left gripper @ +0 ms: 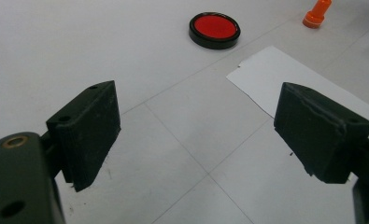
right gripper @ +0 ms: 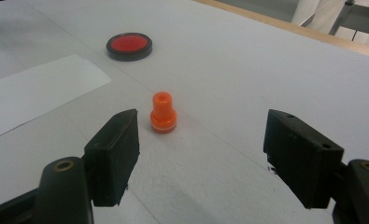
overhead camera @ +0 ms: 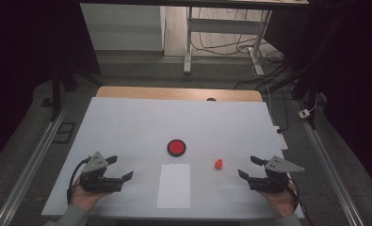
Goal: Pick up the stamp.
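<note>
A small orange stamp stands upright on the white table, right of centre. A round red ink pad in a black rim lies near the middle. A white sheet of paper lies in front of the pad. My left gripper rests at the front left, open and empty, with the ink pad, the stamp and the paper ahead of it. My right gripper sits at the front right, open and empty, a short way from the stamp; the ink pad lies beyond.
The white table cover ends at a wooden edge at the back. Metal rails run along both sides of the table. Desk legs and cables stand on the floor behind.
</note>
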`<action>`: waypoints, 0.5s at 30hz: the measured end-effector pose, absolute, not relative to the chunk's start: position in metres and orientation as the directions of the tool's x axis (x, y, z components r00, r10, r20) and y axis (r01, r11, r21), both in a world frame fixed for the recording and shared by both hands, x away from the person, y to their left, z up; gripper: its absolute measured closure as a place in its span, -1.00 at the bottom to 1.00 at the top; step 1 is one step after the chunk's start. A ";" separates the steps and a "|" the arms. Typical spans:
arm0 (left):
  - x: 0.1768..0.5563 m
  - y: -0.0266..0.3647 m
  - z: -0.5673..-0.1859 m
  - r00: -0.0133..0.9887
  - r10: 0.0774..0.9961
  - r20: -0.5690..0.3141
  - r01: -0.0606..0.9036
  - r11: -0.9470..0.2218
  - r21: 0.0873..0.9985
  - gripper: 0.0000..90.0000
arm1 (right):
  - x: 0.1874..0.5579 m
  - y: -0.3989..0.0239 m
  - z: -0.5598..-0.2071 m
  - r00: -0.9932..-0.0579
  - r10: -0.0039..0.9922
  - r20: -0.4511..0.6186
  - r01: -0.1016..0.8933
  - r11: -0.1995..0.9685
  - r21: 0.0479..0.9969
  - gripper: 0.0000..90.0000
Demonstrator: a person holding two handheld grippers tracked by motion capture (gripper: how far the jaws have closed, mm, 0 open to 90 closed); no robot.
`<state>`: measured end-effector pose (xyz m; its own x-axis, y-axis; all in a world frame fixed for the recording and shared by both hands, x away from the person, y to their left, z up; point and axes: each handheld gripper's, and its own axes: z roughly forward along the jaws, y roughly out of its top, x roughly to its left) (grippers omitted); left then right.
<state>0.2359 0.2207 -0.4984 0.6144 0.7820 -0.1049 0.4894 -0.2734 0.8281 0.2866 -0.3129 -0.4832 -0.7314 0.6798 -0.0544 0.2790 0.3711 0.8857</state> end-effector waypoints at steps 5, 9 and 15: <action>0.237 0.220 -0.498 0.617 0.780 -0.102 0.486 -0.276 0.829 -0.67 | 0.288 -0.307 -0.482 -0.738 0.673 -0.051 0.283 0.376 0.882 -0.40; 0.238 0.219 -0.499 0.618 0.780 -0.100 0.489 -0.282 0.826 -0.66 | 0.290 -0.300 -0.479 -0.742 0.668 -0.043 0.288 0.376 0.881 -0.39; 0.238 0.219 -0.500 0.616 0.781 -0.099 0.490 -0.282 0.825 -0.66 | 0.292 -0.293 -0.475 -0.744 0.667 -0.041 0.290 0.377 0.880 -0.39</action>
